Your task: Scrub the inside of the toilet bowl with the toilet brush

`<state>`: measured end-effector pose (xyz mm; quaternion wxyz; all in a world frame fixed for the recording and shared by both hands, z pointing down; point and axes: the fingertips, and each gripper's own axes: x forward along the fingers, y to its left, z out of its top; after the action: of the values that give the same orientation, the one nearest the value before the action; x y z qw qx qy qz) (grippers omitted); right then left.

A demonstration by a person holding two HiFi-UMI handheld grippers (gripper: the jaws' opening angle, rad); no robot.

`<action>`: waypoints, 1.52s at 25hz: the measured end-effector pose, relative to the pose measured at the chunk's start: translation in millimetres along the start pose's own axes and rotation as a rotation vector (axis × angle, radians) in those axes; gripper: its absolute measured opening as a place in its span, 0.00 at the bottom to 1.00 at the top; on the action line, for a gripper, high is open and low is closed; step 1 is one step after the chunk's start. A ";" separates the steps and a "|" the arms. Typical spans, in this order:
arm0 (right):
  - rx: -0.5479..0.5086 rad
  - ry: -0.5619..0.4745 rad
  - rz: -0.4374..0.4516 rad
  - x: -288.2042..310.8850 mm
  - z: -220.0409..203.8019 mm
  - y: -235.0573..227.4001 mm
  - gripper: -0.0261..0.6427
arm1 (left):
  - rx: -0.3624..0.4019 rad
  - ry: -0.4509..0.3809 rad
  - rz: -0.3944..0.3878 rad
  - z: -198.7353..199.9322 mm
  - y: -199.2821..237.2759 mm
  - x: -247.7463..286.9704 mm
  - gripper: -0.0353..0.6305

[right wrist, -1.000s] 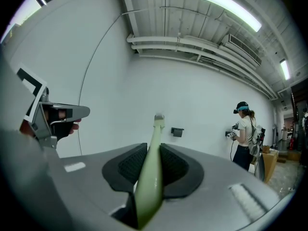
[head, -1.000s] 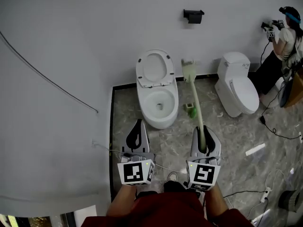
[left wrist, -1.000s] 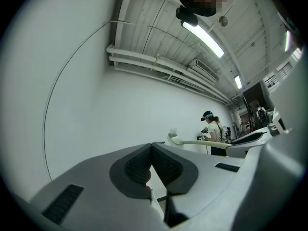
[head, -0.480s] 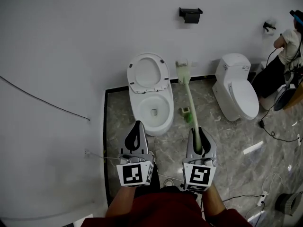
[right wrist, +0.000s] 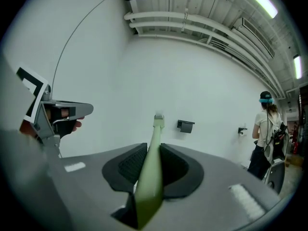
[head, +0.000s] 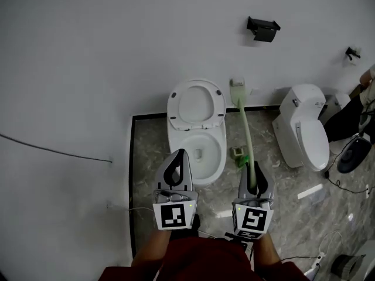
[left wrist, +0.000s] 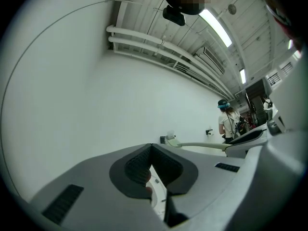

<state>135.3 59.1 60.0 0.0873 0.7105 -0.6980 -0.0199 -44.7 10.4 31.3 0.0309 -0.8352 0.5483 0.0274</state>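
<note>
A white toilet (head: pixel 197 134) stands against the wall with its lid up and the bowl (head: pixel 199 151) showing. My right gripper (head: pixel 254 170) is shut on the handle of the pale green toilet brush (head: pixel 245 127), whose head (head: pixel 240 89) points at the wall, right of the toilet and above the floor. In the right gripper view the brush handle (right wrist: pixel 152 167) runs out between the jaws to the head (right wrist: pixel 158 121). My left gripper (head: pixel 177 164) hangs over the bowl's near rim, its jaws closed together with nothing in them.
A second white toilet (head: pixel 306 133) with its lid down stands to the right. The green brush holder (head: pixel 238 154) sits on the marble floor between the two. A black paper holder (head: pixel 263 29) is on the wall. Cables (head: pixel 345 186) lie at the right, where a person (right wrist: pixel 265 129) stands.
The view has shifted so the toilet now lies closer under both grippers. The brush stays held in the right gripper, still pointing at the wall.
</note>
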 end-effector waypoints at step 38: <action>-0.023 0.678 0.389 128.8 -456.3 109.1 0.18 | -0.032 0.310 0.030 -396.8 29.0 59.8 0.06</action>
<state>99.2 -26.3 537.6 0.3230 0.5302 -0.7510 0.2249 -42.9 -88.2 421.4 -0.0676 -0.8214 0.5587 -0.0925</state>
